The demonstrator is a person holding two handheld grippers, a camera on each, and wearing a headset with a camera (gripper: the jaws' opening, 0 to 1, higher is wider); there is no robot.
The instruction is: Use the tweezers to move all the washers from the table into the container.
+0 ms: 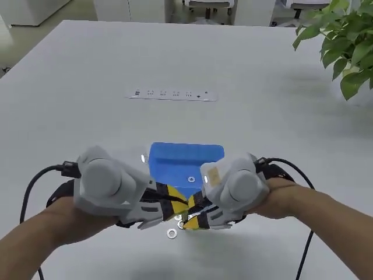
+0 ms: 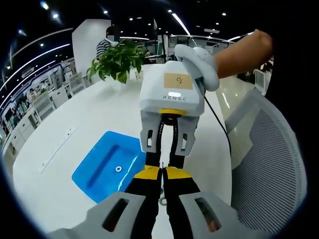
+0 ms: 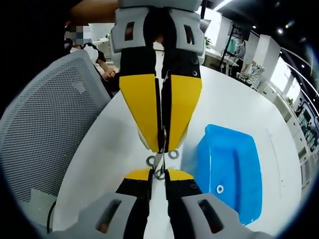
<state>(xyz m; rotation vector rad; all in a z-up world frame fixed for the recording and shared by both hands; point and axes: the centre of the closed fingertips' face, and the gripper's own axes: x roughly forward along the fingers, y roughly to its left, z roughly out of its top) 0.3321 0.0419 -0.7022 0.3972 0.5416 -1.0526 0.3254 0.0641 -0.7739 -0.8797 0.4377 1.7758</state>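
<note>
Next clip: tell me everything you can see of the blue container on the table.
The blue rectangular plastic container is an open-topped tray with raised walls, rounded corners and a smooth, slightly glossy inside. It has no lid and sits flat and upright on the white table. One small silver metal washer lies on its floor, towards the end nearest the person. In the head view its near edge is partly hidden. Apart from the table and that washer, nothing is seen touching it.

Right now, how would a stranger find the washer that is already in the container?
On the white table, between the power strip and the near edge, sits a blue container. One silver washer lies alone on its floor; the other washers lie outside, on bare table.
</note>
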